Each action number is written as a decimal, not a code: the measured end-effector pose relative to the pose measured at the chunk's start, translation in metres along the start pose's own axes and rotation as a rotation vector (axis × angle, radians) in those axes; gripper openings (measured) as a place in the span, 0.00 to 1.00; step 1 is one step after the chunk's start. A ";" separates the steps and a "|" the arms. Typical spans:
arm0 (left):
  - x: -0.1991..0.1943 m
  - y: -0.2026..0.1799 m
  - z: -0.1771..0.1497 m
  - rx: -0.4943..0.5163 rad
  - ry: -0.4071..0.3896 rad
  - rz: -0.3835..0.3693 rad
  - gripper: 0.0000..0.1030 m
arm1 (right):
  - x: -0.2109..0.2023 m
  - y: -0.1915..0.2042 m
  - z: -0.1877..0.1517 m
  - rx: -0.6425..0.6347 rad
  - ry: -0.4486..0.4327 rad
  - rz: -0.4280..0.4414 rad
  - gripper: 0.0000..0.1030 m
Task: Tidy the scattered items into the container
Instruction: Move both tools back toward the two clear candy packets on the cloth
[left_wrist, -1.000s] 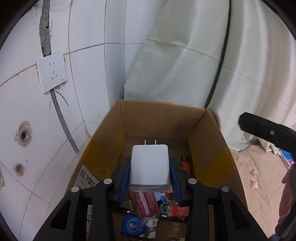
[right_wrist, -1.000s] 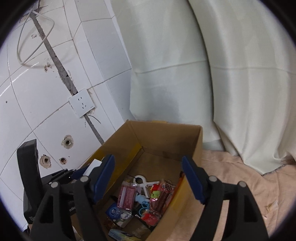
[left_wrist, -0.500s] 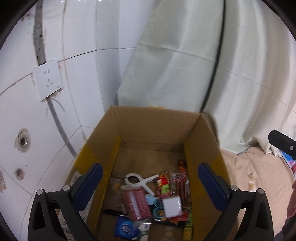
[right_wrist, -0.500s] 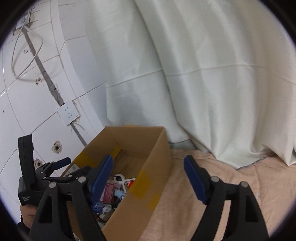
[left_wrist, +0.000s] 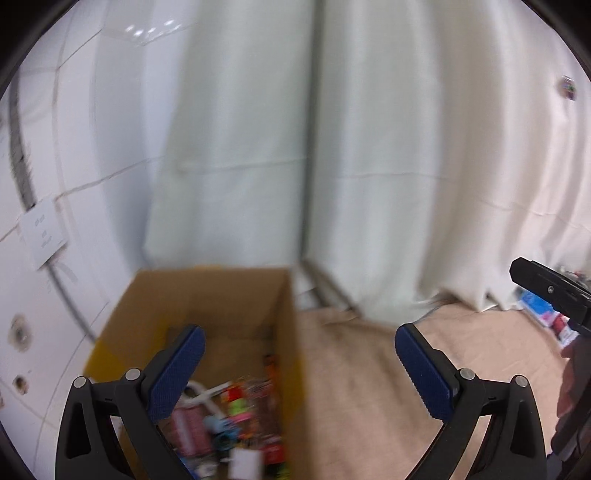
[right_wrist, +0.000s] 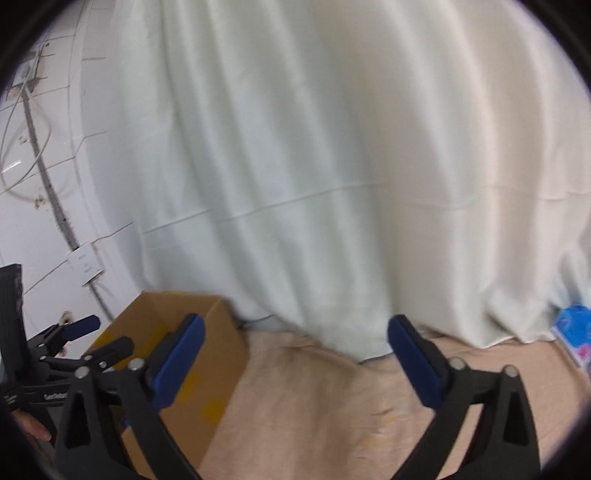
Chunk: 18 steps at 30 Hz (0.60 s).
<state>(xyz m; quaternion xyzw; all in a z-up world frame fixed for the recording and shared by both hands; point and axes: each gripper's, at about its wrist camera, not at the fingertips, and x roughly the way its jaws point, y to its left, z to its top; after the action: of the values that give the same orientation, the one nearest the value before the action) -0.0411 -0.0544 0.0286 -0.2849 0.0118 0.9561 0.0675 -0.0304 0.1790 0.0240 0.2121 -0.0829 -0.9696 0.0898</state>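
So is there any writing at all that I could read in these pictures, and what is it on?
"Gen...", possibly "GenRobot": white lettering on the black body of the left tongs; it is blurred and cut off, so I am unsure.
Wall socket: grey marks, too blurred to read.
Snack packets in the cardboard box: print too blurred to read.
Blue package by the curtain: too blurred to read.
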 end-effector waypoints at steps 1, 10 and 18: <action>0.001 -0.010 0.002 0.008 0.002 -0.017 1.00 | -0.006 -0.009 0.001 -0.004 -0.012 -0.034 1.00; 0.029 -0.096 -0.003 0.058 0.039 -0.124 1.00 | -0.027 -0.067 -0.008 -0.008 0.008 -0.149 1.00; 0.098 -0.149 -0.058 0.099 0.188 -0.131 1.00 | -0.018 -0.104 -0.047 -0.058 0.095 -0.215 1.00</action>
<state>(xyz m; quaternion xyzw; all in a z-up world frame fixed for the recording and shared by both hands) -0.0706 0.1013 -0.0706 -0.3698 0.0467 0.9169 0.1425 -0.0088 0.2781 -0.0323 0.2630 -0.0271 -0.9644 -0.0048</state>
